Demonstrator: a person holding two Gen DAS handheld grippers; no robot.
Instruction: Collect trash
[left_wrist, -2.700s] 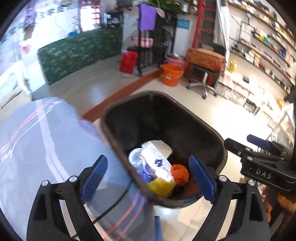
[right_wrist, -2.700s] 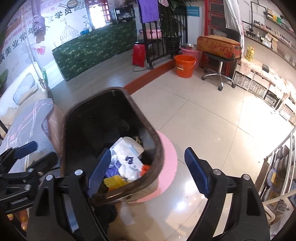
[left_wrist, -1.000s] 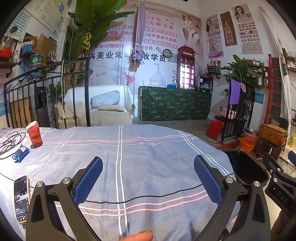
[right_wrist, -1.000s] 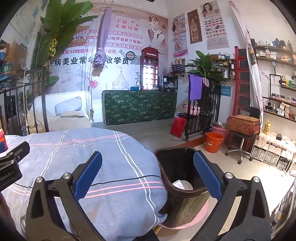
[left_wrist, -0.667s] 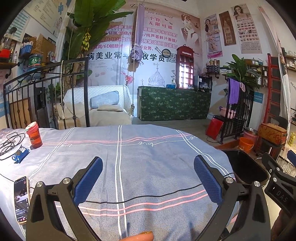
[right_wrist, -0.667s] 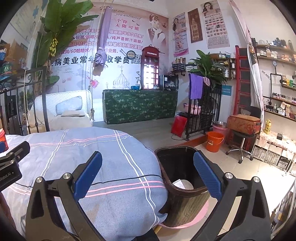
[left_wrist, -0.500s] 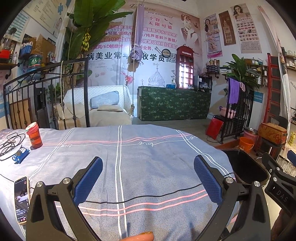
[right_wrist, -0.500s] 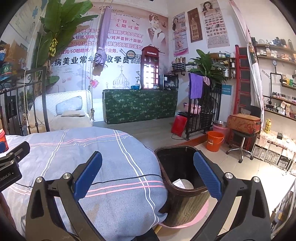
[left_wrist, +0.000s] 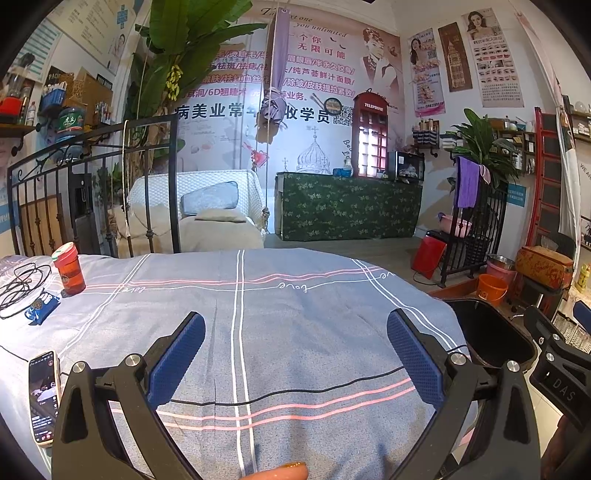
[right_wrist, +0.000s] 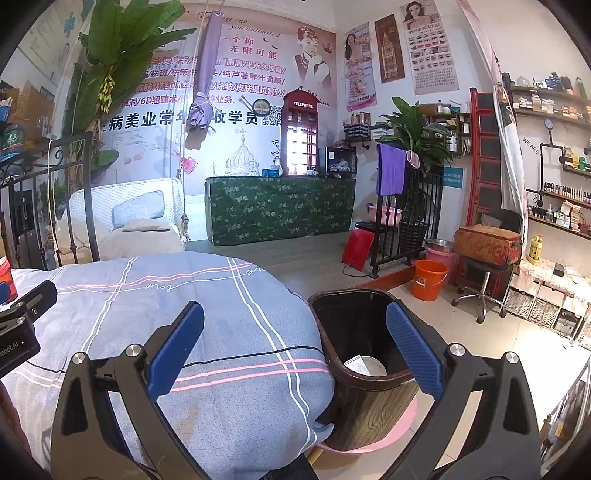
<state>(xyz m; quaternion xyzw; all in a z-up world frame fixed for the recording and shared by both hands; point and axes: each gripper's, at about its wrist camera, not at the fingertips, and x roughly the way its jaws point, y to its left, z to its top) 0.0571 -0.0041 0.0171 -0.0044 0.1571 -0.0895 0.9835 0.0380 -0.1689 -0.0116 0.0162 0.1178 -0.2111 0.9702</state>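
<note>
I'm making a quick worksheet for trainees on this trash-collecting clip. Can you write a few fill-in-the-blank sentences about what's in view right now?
1. Both the left gripper and the right gripper have their jaws ____.
2. The trash bin stands on the floor beside the ____-covered table.
3. The red cup stands ____ on the tablecloth.
4. The phone lies with its screen facing ____.

Missing words: open; cloth; upright; up

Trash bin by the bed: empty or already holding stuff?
Holding stuff. The right wrist view shows white paper-like trash at the bottom of the trash bin; how full, cannot tell. Both grippers are open and hold nothing.
</note>
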